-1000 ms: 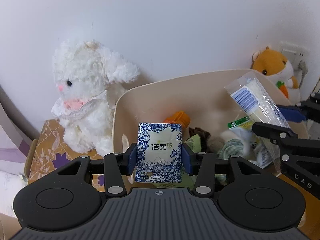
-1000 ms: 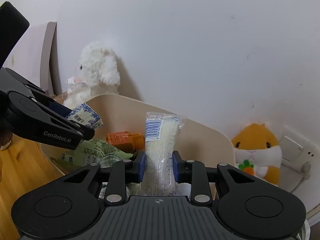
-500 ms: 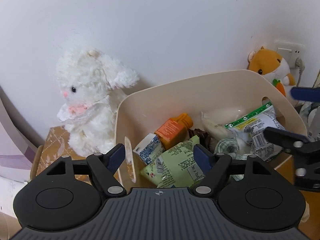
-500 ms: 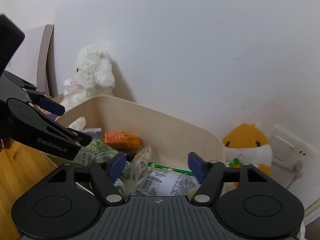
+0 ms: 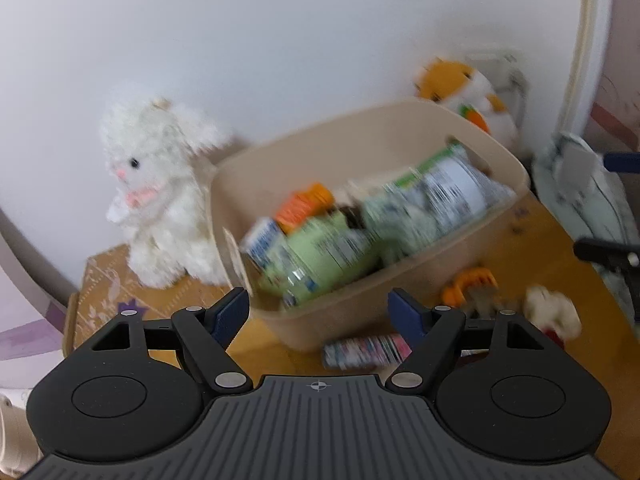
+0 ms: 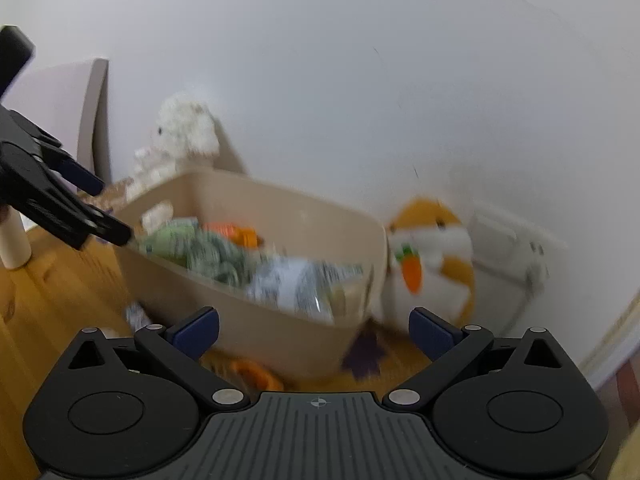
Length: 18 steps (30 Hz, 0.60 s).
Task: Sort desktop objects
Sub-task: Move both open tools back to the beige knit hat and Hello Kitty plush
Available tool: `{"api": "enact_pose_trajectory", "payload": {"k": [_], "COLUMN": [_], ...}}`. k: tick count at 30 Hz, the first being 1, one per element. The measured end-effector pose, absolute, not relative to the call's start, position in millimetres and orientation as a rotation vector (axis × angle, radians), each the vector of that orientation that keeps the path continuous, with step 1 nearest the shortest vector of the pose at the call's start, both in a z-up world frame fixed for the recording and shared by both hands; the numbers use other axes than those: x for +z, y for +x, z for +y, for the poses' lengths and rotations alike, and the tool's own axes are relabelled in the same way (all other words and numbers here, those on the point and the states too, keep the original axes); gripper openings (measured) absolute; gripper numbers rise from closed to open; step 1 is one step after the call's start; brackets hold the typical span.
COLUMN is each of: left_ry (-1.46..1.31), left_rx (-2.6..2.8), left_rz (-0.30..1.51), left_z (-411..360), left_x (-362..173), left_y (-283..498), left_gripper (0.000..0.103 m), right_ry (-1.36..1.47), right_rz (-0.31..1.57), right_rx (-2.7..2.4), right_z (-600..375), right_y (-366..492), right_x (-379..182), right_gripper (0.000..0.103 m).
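Note:
A beige bin (image 5: 400,276) on the wooden desk holds several packets, an orange bottle (image 5: 304,206) and the blue-and-white tissue pack (image 5: 262,240). It also shows in the right wrist view (image 6: 280,332). My left gripper (image 5: 320,314) is open and empty, in front of the bin's near wall. My right gripper (image 6: 314,330) is open and empty, in front of the bin's right end. A colourful packet (image 5: 366,352), an orange object (image 5: 470,286) and a small white plush (image 5: 552,312) lie on the desk before the bin. Both views are blurred.
A white plush rabbit (image 5: 160,196) stands left of the bin on a patterned box (image 5: 104,292). An orange hamster plush (image 6: 428,264) sits right of the bin by a wall socket (image 6: 504,248). The white wall is close behind.
Both grippers opened and dropped the tissue pack and the clear packet into the bin, then pulled back and up from it.

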<state>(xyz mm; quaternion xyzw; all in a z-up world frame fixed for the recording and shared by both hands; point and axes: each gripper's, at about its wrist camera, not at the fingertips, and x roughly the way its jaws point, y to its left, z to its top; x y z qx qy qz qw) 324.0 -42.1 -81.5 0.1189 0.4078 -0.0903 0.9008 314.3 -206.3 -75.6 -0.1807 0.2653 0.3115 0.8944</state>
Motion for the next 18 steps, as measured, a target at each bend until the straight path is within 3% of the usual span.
{"api": "enact_pose_trajectory", "payload": {"k": [7, 18], "left_ry": [0.213, 0.041], "left_rx": [-0.219, -0.172], "left_rz": [0.943, 1.089], "left_z": [-46.5, -44.8], "left_x": [-106.2, -145.9], "left_y": [303.9, 304.0], "left_gripper": [0.078, 0.078], "right_ry": [-0.323, -0.459], "right_rz": [0.634, 0.716], "right_rx": [0.639, 0.906], "right_z": [-227.1, -192.8], "right_y": [296.5, 273.1], "right_x": [-97.4, -124.3], "right_gripper": [0.103, 0.089]}}
